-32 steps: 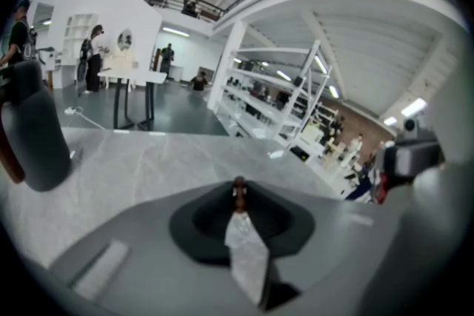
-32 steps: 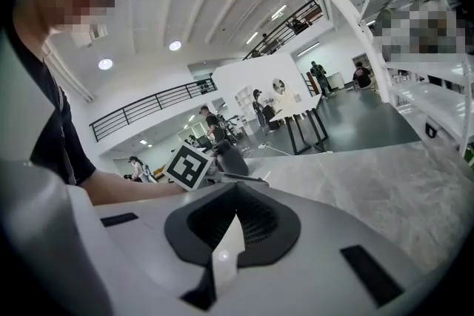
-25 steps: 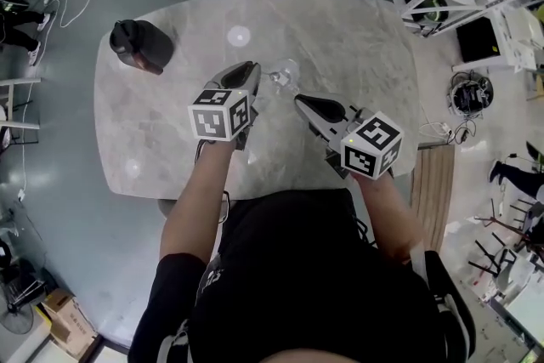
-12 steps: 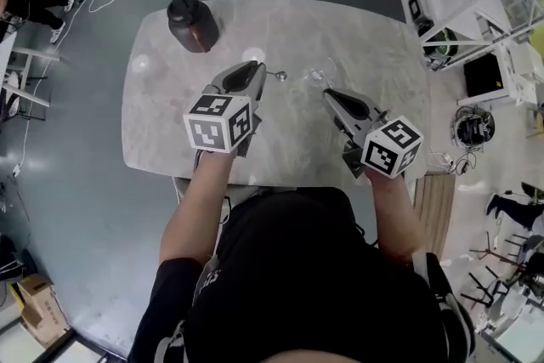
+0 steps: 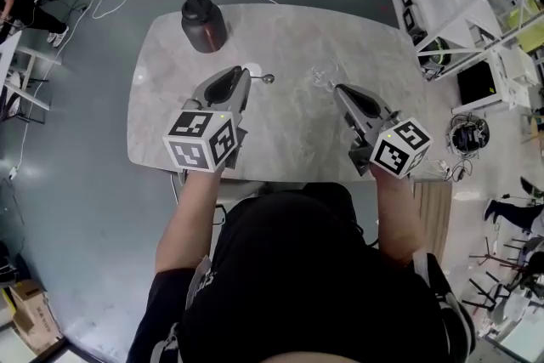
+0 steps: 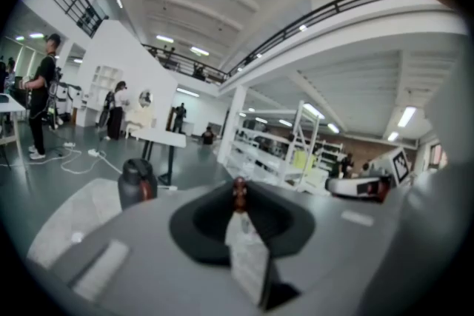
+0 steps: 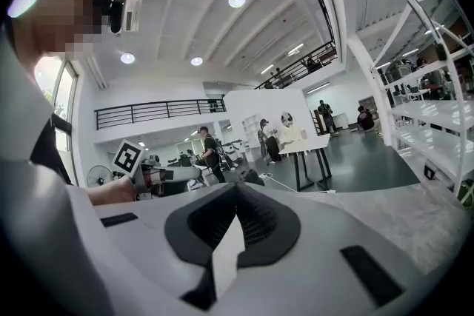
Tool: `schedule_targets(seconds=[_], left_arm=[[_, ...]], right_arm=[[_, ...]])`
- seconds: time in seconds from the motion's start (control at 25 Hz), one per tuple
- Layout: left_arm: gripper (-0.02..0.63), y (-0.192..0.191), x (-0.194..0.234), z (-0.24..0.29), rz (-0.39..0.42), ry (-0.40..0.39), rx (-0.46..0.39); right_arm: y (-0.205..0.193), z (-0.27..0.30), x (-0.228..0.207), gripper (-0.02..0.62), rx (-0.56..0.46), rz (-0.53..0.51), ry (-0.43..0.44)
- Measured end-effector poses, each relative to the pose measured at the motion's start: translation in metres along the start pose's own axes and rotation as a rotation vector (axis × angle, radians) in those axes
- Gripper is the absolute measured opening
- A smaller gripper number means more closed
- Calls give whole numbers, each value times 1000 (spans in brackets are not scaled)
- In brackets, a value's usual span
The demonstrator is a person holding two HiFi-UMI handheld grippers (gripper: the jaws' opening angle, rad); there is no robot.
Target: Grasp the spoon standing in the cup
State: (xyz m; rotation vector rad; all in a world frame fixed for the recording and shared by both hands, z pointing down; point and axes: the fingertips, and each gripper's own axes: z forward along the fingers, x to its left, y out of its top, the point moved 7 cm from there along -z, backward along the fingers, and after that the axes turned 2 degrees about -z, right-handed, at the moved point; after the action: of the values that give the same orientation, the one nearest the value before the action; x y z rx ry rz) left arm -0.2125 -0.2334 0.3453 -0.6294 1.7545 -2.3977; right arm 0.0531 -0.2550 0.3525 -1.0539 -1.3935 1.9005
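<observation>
Spoon (image 5: 267, 79) pokes out left of the cup (image 5: 321, 78), outside it. Marble table (image 5: 289, 38) lies under the cup, with a dark jug (image 5: 204, 24) far left of it. Left gripper (image 5: 246, 76) is narrowly clamped on the spoon's handle. Right gripper (image 5: 341, 90) is beside the cup, jaws together, empty.

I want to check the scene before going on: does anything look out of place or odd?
Only the spoon: it is not in the clear cup but pinched in the left hand-held gripper, its bowl sticking out sideways over the table. The cup is apart, to its right. No spill or damage shows.
</observation>
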Motion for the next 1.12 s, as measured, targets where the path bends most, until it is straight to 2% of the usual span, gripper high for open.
schedule_targets(seconds=[0.16, 0.44, 0.6, 0.88, 1.12], left_arm=[[58, 16, -24, -8, 26, 5, -49], [58, 35, -78, 3, 50, 36, -130], [58, 40, -100, 9, 56, 51, -175], [58, 39, -127, 29, 74, 44, -171], [58, 45, -124, 38, 112, 41, -166]], right_arm=[[17, -13, 0, -5, -9, -57, 30], [65, -64, -11, -6, -135, -133, 46], [68, -90, -29, -6, -162, -138, 10], [61, -123, -53, -8, -174, -130, -54], [61, -116, -60, -8, -182, -143, -67]])
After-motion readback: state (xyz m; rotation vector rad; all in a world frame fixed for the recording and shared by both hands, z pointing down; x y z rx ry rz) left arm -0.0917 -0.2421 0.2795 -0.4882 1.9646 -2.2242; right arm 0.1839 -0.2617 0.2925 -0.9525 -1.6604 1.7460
